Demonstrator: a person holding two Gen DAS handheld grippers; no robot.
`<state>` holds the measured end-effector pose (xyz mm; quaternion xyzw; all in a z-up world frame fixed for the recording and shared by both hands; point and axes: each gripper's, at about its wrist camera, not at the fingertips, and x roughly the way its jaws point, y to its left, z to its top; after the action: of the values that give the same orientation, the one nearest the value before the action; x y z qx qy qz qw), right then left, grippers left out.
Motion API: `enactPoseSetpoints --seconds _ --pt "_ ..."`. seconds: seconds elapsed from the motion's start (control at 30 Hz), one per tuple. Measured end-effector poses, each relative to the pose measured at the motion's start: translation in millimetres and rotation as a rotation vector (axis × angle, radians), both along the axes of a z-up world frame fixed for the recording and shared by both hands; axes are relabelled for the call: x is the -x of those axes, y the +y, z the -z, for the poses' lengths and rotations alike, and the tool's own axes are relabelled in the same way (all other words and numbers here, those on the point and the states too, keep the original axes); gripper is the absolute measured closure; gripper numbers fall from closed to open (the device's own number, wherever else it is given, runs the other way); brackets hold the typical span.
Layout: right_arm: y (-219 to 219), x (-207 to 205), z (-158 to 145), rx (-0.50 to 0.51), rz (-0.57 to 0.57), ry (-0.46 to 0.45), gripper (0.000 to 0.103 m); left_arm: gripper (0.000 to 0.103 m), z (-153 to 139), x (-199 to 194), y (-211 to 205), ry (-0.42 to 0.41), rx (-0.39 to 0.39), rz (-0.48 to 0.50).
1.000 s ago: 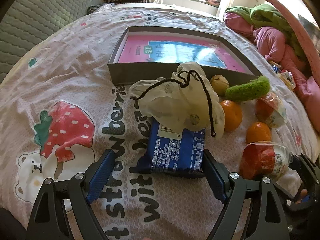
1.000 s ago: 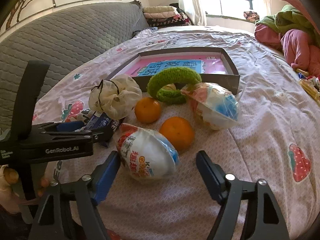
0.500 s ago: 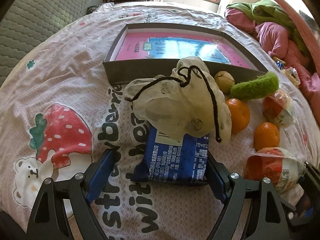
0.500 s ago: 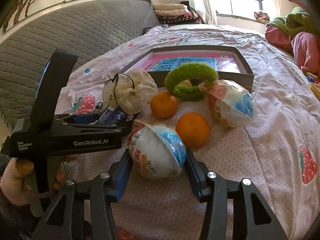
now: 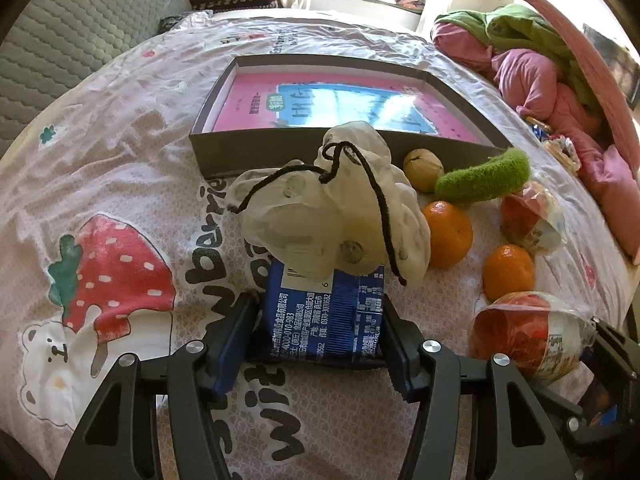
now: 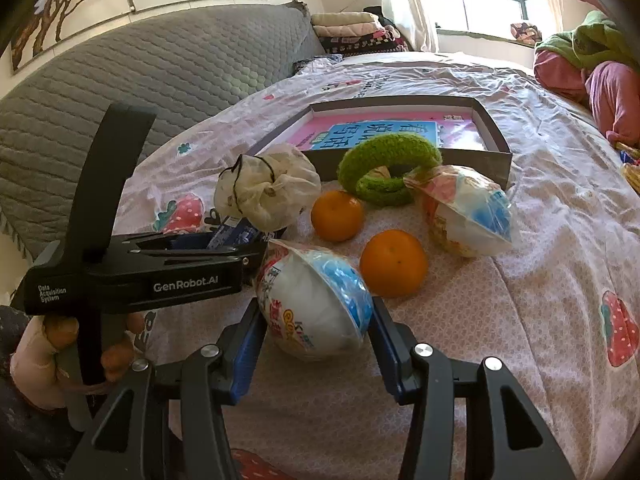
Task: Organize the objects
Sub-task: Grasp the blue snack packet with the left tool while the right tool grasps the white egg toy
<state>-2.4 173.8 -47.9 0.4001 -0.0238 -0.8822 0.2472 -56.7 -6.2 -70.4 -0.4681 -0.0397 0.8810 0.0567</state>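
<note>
In the left wrist view a blue snack packet (image 5: pixel 326 316) with white print lies flat on the strawberry-print bedspread (image 5: pixel 120 184), its far end tucked under a cream drawstring pouch (image 5: pixel 340 208) with a black cord. The left gripper (image 5: pixel 318 340) straddles the packet's near end; its jaws are closing, about halfway in, and the blue pads meet the packet's two sides. Beyond the pouch stands a shallow grey box (image 5: pixel 256 148) with a pink and blue book (image 5: pixel 340 104) lying inside, and to the right a walnut (image 5: pixel 422 168), a green fuzzy ring (image 5: pixel 484 178), two oranges — the far one (image 5: pixel 446 234) just beside the pouch, the near one (image 5: pixel 508 272) apart from it — and two wrapped toy eggs, of which the near egg (image 5: pixel 528 336) shows its orange side here. The right wrist view shows the near egg's (image 6: pixel 312 304) white and blue face with its clear wrapper, resting on the bedspread between the pads of the right gripper (image 6: pixel 316 340), which press both its sides at a middling width. The far egg (image 6: pixel 468 212) lies near the box corner. Only this view shows the left gripper's black body (image 6: pixel 132 272) side-on and the person's hand (image 6: pixel 60 344) around its handle — while the packet is almost hidden behind it and the walnut cannot be made out.
</note>
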Motion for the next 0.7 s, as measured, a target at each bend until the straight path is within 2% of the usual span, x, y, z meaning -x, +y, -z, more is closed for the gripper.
enactPoseSetpoints --seconds 0.37,0.43,0.7 --pt "5.6 -2.1 -5.4 0.027 0.016 0.011 0.052 0.044 -13.4 -17.8 3.2 0.003 -0.028 0.044" --pt "6.9 -2.8 -7.6 0.033 0.018 0.017 0.052 0.048 -16.8 -21.9 4.7 0.008 -0.025 0.048" --pt "10.7 -7.1 -16.1 0.057 0.025 0.038 0.052 0.049 -26.3 -35.5 9.6 0.016 -0.024 0.058"
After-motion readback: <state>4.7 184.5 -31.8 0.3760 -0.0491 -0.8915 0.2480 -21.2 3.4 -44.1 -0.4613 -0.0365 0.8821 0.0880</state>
